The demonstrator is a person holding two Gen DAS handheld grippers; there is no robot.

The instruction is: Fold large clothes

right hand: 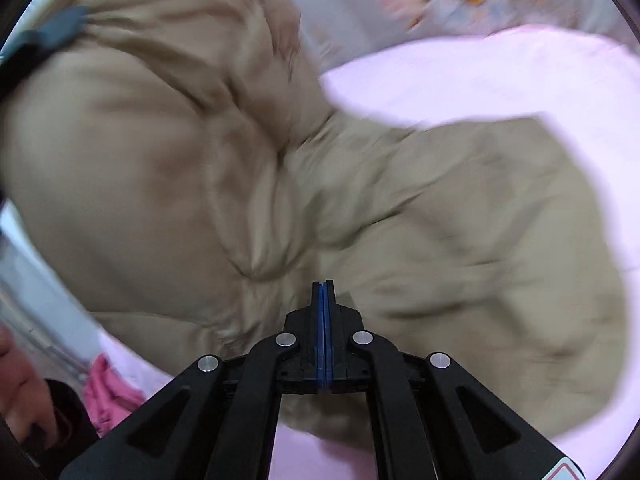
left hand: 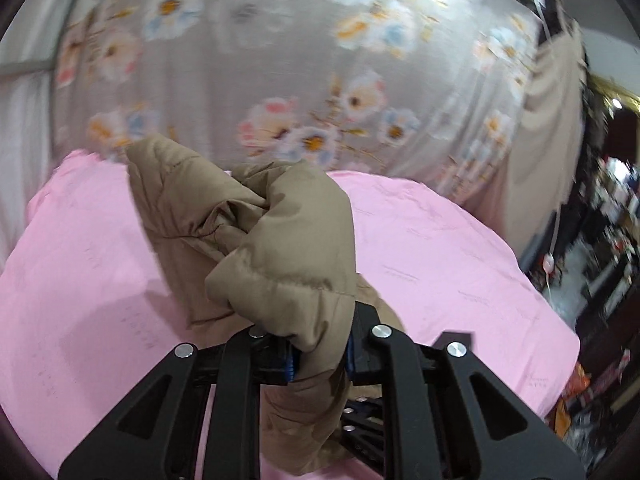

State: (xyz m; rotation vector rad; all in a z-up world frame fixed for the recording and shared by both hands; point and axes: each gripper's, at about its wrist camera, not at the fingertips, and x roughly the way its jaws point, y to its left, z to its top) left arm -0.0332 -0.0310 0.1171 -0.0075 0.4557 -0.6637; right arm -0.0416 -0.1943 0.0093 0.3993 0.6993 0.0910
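A tan puffer jacket (left hand: 256,232) is bunched up over a pink sheet (left hand: 440,240). My left gripper (left hand: 320,356) is shut on a thick fold of the jacket and holds it raised above the sheet. In the right wrist view the same jacket (right hand: 440,240) spreads across the pink sheet (right hand: 500,80), blurred by motion. My right gripper (right hand: 324,292) is shut with its blue pads pressed together and nothing between them, just above the jacket. The left gripper (right hand: 44,40) shows at the upper left there, gripping the jacket.
A grey floral bedspread (left hand: 280,60) lies beyond the pink sheet. A beige cloth (left hand: 548,128) hangs at the right, with cluttered dark shelves (left hand: 608,240) behind it. A pink garment (right hand: 108,396) and a person's hand (right hand: 20,392) are at the lower left of the right wrist view.
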